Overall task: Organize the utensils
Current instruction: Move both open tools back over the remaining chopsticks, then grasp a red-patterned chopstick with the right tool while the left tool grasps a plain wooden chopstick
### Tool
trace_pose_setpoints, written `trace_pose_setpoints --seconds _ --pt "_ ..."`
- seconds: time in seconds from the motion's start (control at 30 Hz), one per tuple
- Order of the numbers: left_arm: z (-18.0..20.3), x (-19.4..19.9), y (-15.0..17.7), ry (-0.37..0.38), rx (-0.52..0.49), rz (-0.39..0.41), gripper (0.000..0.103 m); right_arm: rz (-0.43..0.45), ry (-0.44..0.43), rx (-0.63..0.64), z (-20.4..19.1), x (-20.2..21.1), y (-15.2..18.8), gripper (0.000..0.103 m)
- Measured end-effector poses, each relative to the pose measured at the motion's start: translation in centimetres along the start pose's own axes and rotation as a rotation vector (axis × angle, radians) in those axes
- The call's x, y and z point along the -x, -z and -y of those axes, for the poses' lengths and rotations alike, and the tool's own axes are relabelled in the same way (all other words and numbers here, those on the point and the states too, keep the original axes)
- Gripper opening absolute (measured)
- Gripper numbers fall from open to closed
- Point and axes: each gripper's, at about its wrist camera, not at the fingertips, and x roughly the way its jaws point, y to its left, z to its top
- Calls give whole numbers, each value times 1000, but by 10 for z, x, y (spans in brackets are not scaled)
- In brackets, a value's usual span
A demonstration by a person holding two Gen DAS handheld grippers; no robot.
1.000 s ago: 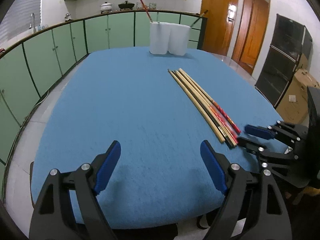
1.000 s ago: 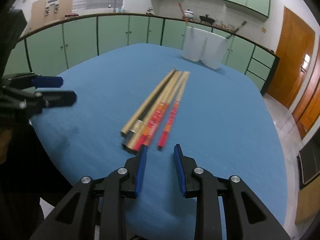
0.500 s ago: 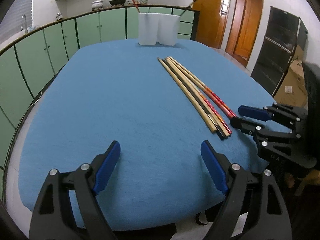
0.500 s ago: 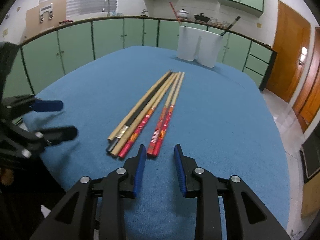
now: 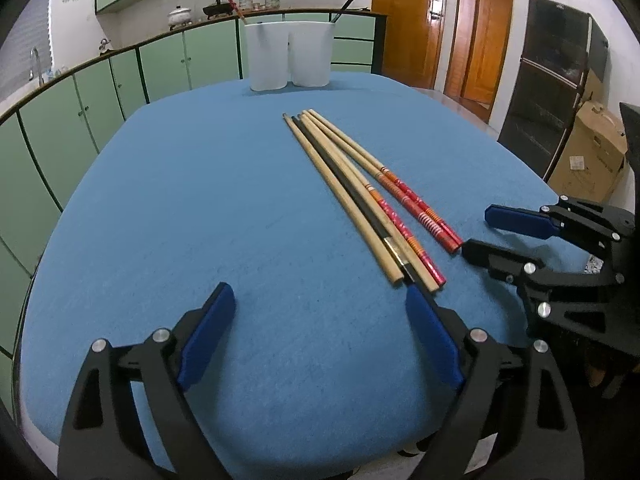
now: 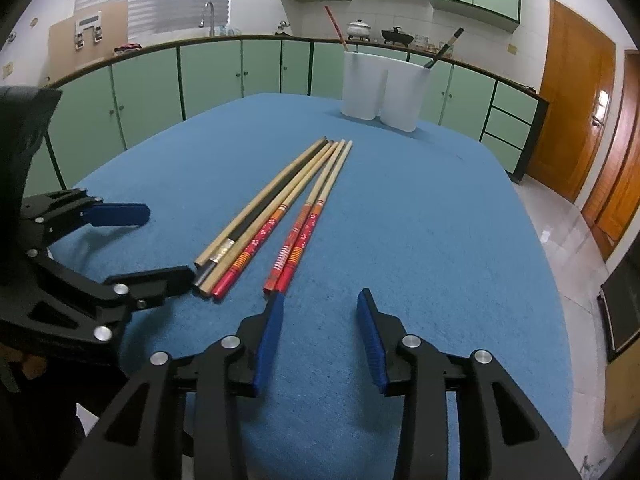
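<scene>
Several chopsticks (image 5: 352, 196) (image 6: 276, 208) lie side by side on the blue table cloth (image 5: 200, 200): plain wooden ones, a black one and red-patterned ones (image 6: 298, 238). My left gripper (image 5: 318, 294) (image 6: 166, 244) is wide open, its right finger close to the near ends of the plain and black sticks. The jaws of my right gripper (image 6: 320, 298) (image 5: 478, 229) are opening with nothing between them, and its left finger is just short of the red pair's ends. A white two-cup holder (image 5: 288, 56) (image 6: 380, 88) at the far edge holds a red and a dark stick.
Green kitchen cabinets (image 6: 208, 76) curve behind the table. Wooden doors (image 5: 440, 20) stand at the right, with a dark cabinet (image 5: 560, 80) and a cardboard box (image 5: 588, 152) on the floor beside the table. Open blue cloth stretches left of the chopsticks.
Both grippers have come closer to the near ends of the chopsticks. The right gripper's jaws have spread noticeably wider. The chopsticks have stayed in place.
</scene>
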Motion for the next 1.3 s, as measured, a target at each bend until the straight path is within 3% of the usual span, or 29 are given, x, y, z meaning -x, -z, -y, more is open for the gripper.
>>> trace_pose_setpoints --seconds 0.37,0.57,0.77,0.93,1.3 --pt "-15 2 0 -53 54 8 86 10 -14 26 -10 -1 -2 38" --pt "-17 2 -4 -37 58 10 86 15 -1 3 -8 -10 -8 38" --pt "-14 -3 -13 -8 91 14 86 18 58 -63 9 -16 -11 8" --pt "-1 -1 -13 -7 45 26 86 14 88 -116 30 -14 -5 6" --pt "3 -14 -17 -40 57 9 86 22 82 -111 32 -14 -3 6"
